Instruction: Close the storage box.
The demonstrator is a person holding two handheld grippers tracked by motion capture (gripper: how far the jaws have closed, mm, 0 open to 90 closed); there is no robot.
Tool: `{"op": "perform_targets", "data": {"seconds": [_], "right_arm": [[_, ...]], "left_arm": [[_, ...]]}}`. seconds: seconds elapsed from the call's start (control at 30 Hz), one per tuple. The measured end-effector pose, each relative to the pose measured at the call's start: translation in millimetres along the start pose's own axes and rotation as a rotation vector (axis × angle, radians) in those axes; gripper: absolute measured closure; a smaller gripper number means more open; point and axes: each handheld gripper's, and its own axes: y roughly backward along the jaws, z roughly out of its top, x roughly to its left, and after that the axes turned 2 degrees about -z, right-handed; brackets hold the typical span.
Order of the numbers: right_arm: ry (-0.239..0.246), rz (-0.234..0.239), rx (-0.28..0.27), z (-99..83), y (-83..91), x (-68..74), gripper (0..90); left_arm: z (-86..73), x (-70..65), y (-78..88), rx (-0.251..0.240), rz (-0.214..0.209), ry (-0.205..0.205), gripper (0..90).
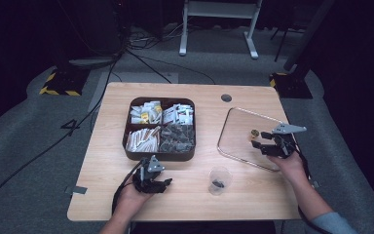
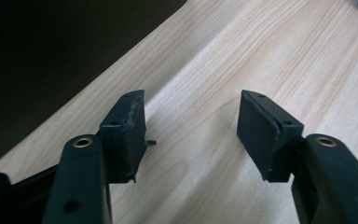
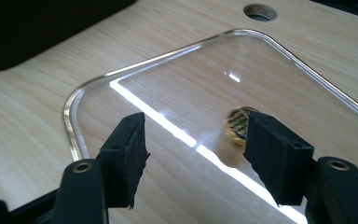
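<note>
Right gripper (image 1: 262,145) hovered with jaws apart and empty over the clear lid (image 3: 279,88) at the table's (image 1: 195,195) 3 o'clock; best to descend squarely onto the brass knob (image 3: 237,125), then close. Left gripper (image 1: 163,185), also spread and empty, sat at 7 o'clock. Lid looked transparent, rounded-square, lying flat; knob small, gold, central.

Clear lid (image 1: 238,127), rounded-rectangle shape, lies flat on worktop (image 1: 195,204) right part, rim glints. Small gold knob (image 1: 254,132) with dark stripes stands near lid's right edge; in right gripper view knob (image 3: 236,123) partly hidden behind one pad. Lid (image 3: 177,84) transparent, wood grain visible through it.
</note>
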Motion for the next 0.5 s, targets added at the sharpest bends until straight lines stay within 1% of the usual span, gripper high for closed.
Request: {"op": "perform_targets", "data": {"seconds": [0.1, 0.2, 0.27, 0.3, 0.33, 0.4, 0.5], "right_arm": [[0.009, -0.043, 0.036, 3.0, -4.2, -11.6, 38.4], [-0.005, -0.052, 0.048, 4.3, -8.0, -18.9, 38.5], [-0.020, -0.052, 0.056, 5.0, -11.9, -23.5, 38.5], [-0.032, -0.049, 0.059, 5.4, -13.8, -25.6, 38.5], [-0.042, -0.047, 0.063, 5.7, -16.0, -27.7, 38.5], [-0.067, -0.041, 0.071, 5.8, -21.5, -32.0, 38.5], [-0.091, -0.041, 0.091, 5.2, -28.7, -35.5, 38.6]], "left_arm": [[0.8, -1.0, -1.7, -0.007, 0.008, 0.007, 39.3], [-0.2, -0.7, -3.4, -0.023, 0.001, 0.006, 37.1], [-4.2, 0.6, -7.2, -0.071, -0.008, -0.007, 31.9], [-3.7, 1.0, -7.8, -0.071, -0.010, -0.003, 29.2], [-2.8, 1.0, -8.5, -0.067, -0.009, -0.010, 28.1], [-1.8, 0.6, -9.6, -0.064, -0.009, -0.009, 25.0], [-1.5, 0.8, -9.9, -0.062, -0.012, -0.010, 24.1]]}}
